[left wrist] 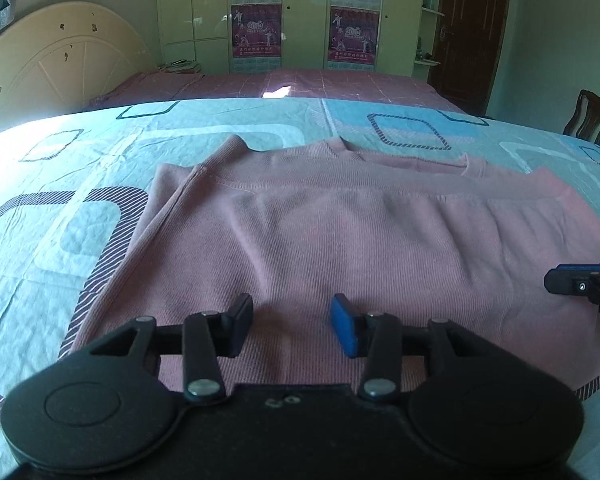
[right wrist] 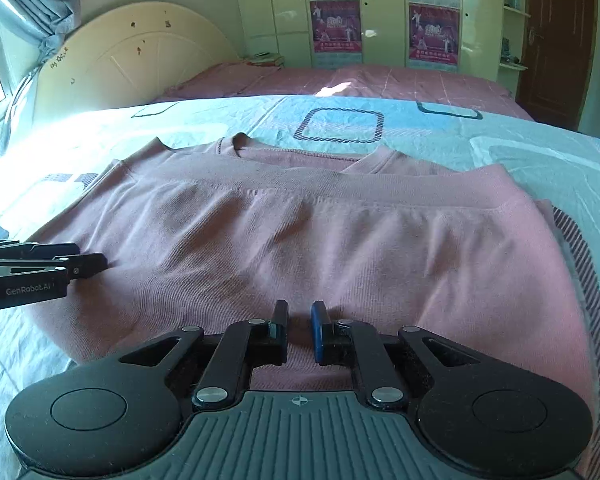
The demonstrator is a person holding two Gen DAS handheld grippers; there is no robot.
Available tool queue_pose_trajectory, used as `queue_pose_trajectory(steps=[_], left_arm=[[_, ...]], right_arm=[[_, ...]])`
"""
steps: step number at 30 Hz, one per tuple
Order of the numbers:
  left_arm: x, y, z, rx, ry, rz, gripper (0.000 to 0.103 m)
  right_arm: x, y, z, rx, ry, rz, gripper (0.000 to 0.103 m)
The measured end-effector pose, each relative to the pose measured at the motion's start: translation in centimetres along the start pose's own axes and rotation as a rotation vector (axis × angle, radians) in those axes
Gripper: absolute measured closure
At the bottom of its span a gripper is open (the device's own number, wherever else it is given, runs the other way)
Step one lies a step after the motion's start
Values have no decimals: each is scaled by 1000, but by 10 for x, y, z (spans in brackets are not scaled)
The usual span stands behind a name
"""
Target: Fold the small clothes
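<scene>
A pink ribbed sweater [left wrist: 320,232] lies on the bed, its hem band folded up toward the neckline; it also shows in the right wrist view [right wrist: 320,240]. My left gripper [left wrist: 292,320] is open just above the near edge of the sweater, nothing between its fingers. My right gripper [right wrist: 299,326] hovers over the near edge of the sweater with its jaws a narrow gap apart and empty. The right gripper's tip shows at the right edge of the left wrist view [left wrist: 580,284]. The left gripper shows at the left of the right wrist view [right wrist: 60,266].
The sweater rests on a light blue patterned bedspread [left wrist: 80,200]. Behind it is a pink sheet [left wrist: 300,84], a cream headboard [left wrist: 68,64], a pale wardrobe with posters [left wrist: 300,16], a brown door [left wrist: 472,28] and a wooden chair [left wrist: 588,116].
</scene>
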State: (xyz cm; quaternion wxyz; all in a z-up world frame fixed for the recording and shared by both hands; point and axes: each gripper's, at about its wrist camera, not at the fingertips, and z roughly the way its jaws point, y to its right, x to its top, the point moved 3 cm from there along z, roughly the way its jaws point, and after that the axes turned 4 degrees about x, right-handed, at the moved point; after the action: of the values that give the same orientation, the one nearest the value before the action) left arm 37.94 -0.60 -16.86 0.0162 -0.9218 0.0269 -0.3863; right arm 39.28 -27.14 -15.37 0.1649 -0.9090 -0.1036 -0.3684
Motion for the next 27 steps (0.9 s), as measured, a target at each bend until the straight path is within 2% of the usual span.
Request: queue_pose_trajectory(steps=[1, 2, 3, 5, 9, 10, 12, 15, 21, 27], left_arm=[[1, 1, -2, -2, 6, 6, 58], [-1, 2, -1, 2, 4, 14, 57], [-4, 1, 2, 8, -12, 11, 56], [-8, -4, 3, 6, -15, -15, 52], [-6, -7, -2, 11, -33, -19, 51], [-6, -7, -2, 13, -36, -14, 49], [-8, -8, -2, 16, -39, -15, 46], [-9, -12, -2, 15, -46, -28, 41], [-9, -16, -4, -1, -58, -24, 40], [-6, -21, -10, -19, -72, -42, 39]], right_arm=[[1, -1, -5, 10, 21, 5, 66], [0, -3, -8, -2, 30, -8, 52], [-5, -5, -7, -24, 18, -41, 43], [-18, -3, 2, -64, -47, -75, 43], [-23, 20, -18, -79, -7, 17, 44], [-25, 22, -23, -105, -6, 7, 44], [-35, 31, -17, -127, -68, 6, 43], [-44, 35, -24, -139, -74, -42, 43], [-44, 39, -35, -136, -96, 29, 43], [-21, 13, -49, -65, -10, 93, 43]])
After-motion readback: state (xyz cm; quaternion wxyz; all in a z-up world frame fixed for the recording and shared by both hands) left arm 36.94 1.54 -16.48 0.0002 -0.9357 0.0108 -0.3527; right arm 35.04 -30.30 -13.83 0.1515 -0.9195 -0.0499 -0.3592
